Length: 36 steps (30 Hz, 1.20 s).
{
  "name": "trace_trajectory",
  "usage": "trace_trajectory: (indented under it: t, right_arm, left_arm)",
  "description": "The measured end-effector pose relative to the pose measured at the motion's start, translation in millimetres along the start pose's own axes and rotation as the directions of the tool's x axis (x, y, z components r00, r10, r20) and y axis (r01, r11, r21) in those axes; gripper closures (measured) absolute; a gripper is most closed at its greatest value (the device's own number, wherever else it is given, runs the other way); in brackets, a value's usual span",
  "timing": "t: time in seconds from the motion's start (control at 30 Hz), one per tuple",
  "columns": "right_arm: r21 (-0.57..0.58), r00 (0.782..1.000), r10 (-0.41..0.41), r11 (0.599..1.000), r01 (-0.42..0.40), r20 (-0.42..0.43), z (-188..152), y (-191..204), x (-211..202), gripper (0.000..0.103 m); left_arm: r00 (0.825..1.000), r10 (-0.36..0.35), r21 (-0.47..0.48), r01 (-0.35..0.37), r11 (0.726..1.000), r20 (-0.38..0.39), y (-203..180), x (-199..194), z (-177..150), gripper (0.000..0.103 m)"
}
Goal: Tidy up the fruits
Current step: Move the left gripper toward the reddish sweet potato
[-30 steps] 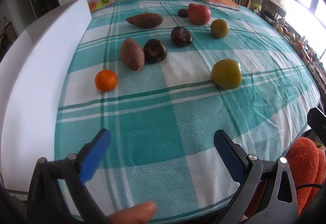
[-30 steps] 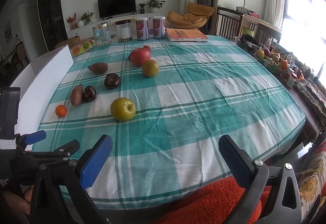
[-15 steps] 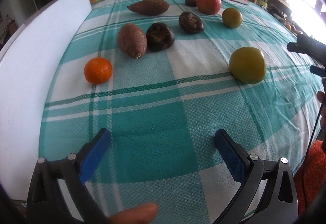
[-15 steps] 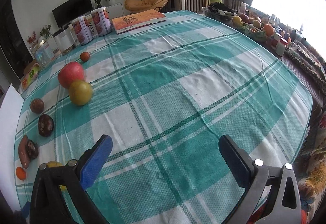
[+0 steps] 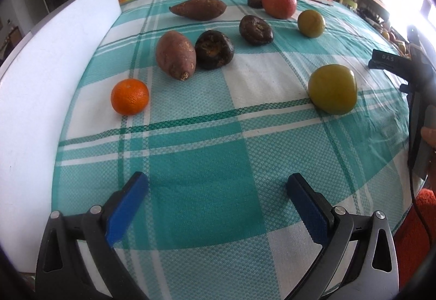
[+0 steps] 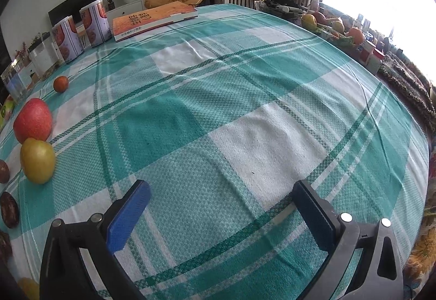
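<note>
A: Left wrist view: the left gripper (image 5: 215, 187) is held released above the counter (image 5: 196, 152), nothing grasped. The orange (image 5: 130, 96) is nearest; it should be approached low and centred between the pads.

B: And the right gripper (image 6: 219, 195)?

A: Released too, over bare cloth. Counted: one orange, two sweet potatoes (image 5: 175, 54), two green fruits (image 5: 332, 92), one red fruit (image 5: 279, 3), three dark fruits (image 5: 214, 49).

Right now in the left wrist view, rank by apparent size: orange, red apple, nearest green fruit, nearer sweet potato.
1. Nearer sweet potato and nearest green fruit: too alike to rank.
2. Red apple and orange: similar; the apple sits farther away, so it may really be larger.
</note>
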State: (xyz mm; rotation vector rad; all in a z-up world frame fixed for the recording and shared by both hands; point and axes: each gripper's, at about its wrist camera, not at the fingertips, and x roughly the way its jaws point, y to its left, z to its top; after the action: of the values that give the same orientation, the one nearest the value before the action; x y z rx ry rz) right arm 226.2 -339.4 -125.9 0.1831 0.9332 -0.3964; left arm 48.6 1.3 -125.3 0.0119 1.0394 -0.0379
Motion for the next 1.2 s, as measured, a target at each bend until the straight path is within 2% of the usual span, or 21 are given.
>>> trace_trajectory:
  t: [0.67,0.93,1.1,1.2]
  right_arm:
    - [0.002,1.0,0.002,1.0,-0.002,0.0,0.3,1.0,0.6,0.0]
    - [0.002,1.0,0.002,1.0,-0.002,-0.001,0.4,1.2,0.7,0.0]
    - [0.002,1.0,0.002,1.0,-0.002,0.0,0.1,0.5,0.1,0.0]
    - [0.002,1.0,0.002,1.0,-0.002,0.0,0.1,0.5,0.1,0.0]
  left_arm:
    - [1.0,0.006,-0.008,-0.006,1.0,-0.03,0.9,2.8,3.9,0.0]
    - [1.0,0.003,0.003,-0.003,1.0,-0.007,0.7,0.6,-0.4,0.0]
    - [0.999,0.01,-0.01,-0.01,1.0,-0.038,0.0,1.9,3.5,0.0]
    - [1.0,0.0,0.007,0.0,1.0,-0.022,0.8,0.9,0.7,0.0]
